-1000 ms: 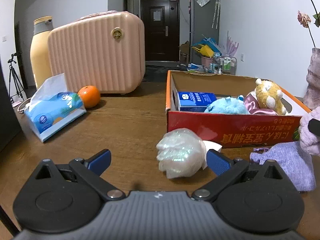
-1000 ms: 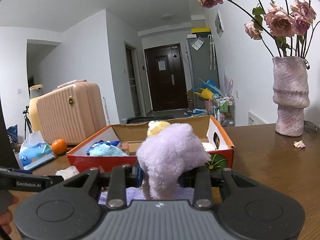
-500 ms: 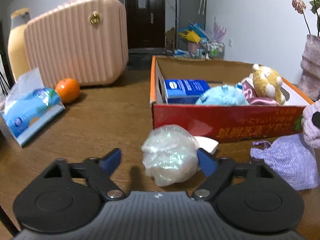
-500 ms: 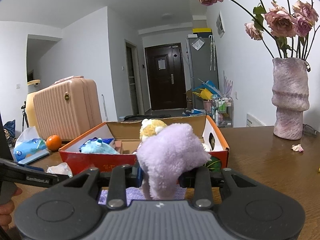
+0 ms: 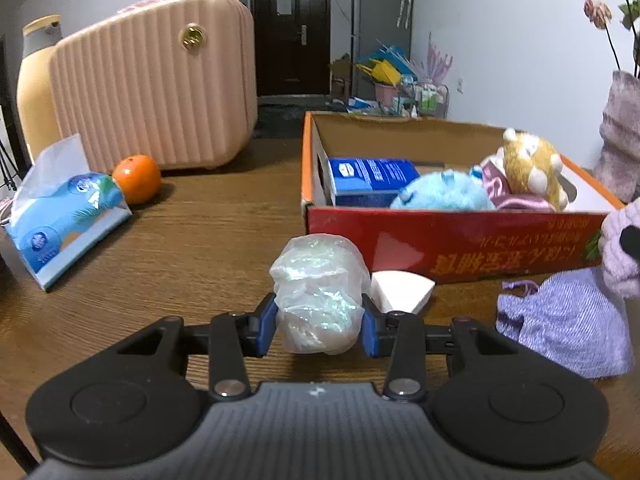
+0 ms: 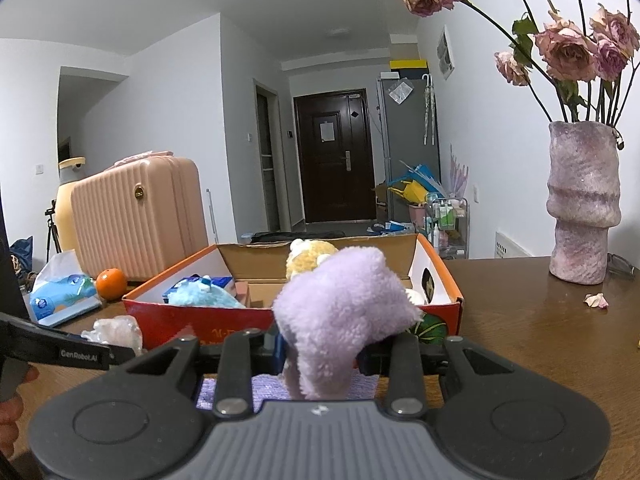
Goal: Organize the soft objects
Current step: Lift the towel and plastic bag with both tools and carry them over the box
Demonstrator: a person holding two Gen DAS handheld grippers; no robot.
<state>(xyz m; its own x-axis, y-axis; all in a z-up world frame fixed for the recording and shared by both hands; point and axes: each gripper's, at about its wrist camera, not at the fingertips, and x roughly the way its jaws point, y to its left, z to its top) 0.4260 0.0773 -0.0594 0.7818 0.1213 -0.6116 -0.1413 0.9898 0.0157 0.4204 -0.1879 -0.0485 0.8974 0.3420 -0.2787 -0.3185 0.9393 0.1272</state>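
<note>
A crumpled clear plastic bag bundle [image 5: 320,280] lies on the wooden table in front of the red cardboard box [image 5: 460,240]. My left gripper [image 5: 318,328] is closing on it, and both blue pads touch its sides. In the box are a blue tissue pack [image 5: 368,176], a blue plush [image 5: 440,194] and a yellow plush [image 5: 528,164]. My right gripper [image 6: 320,354] is shut on a fluffy lilac plush [image 6: 344,304], held just before the box's near wall. Under it lies a purple knit pouch [image 5: 568,328].
A white wedge-shaped sponge [image 5: 400,290] sits beside the bag. At the left are a blue tissue packet [image 5: 64,220], an orange [image 5: 136,178] and a pink suitcase [image 5: 160,92]. At the right stands a vase [image 6: 582,204] with roses, a fallen petal [image 6: 596,300] near it.
The left gripper moved in around the bag bundle and its jaws went from wide apart to touching both sides. The right gripper kept still with the lilac plush.
</note>
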